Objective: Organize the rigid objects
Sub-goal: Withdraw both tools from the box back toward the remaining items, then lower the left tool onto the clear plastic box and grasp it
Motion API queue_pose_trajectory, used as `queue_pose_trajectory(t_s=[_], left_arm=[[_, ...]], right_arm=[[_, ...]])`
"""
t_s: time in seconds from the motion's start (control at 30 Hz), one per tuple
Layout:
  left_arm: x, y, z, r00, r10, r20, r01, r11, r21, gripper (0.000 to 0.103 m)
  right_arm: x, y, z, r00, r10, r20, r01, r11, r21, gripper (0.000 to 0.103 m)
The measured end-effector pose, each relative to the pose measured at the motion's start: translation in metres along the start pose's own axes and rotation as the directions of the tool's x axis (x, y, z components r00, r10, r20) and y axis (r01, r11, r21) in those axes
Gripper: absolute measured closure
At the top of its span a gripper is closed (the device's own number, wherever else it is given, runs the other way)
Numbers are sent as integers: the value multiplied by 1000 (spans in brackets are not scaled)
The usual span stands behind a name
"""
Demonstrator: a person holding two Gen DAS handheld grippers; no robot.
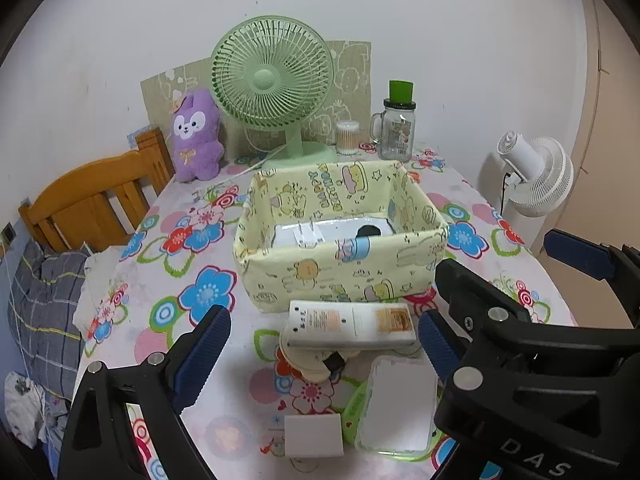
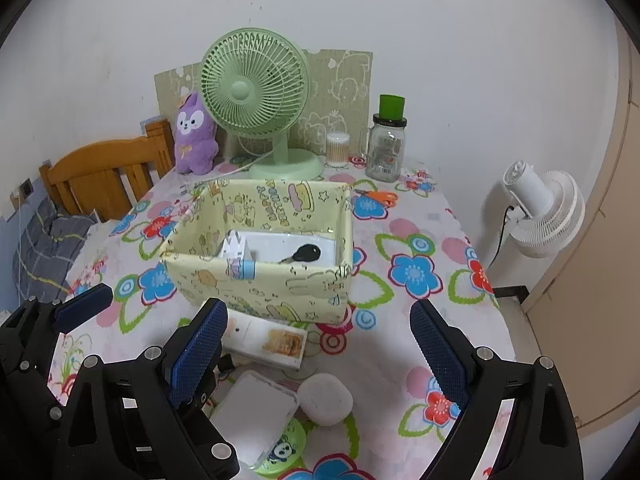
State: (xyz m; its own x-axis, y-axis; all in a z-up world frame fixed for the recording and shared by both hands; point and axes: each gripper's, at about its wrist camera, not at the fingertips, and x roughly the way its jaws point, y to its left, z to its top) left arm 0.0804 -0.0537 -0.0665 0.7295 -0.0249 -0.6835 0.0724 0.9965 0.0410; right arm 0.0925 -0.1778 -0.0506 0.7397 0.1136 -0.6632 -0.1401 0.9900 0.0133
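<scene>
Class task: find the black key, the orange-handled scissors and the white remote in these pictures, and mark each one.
black key (image 2: 306,255), right wrist view, on its black head inside the box.
orange-handled scissors (image 2: 383,197), right wrist view, on an orange handle.
white remote (image 1: 352,323), left wrist view, on the middle of its face.

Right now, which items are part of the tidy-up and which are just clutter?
Job:
- fabric box, already holding a car key and white charger
- white remote
- clear-lidded case
- white block
- white pebble-shaped case

Lying about:
- green fan
- purple plush
- glass jar
- cotton swabs
- scissors
</scene>
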Motion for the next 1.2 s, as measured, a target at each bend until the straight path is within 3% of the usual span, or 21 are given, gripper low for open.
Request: queue_pose_trajectory(t_s=[0.73,1.2], left_arm=[[35,-7,-47,995,-48,-87,48,999,-5,7],[48,-27,-59,988,-94,-126,97,995,14,7]], right_arm=[[36,-1,-49,995,-7,-97,7,1000,3,9],[40,-13,-66,991,-44,-124,47,999,24,9]])
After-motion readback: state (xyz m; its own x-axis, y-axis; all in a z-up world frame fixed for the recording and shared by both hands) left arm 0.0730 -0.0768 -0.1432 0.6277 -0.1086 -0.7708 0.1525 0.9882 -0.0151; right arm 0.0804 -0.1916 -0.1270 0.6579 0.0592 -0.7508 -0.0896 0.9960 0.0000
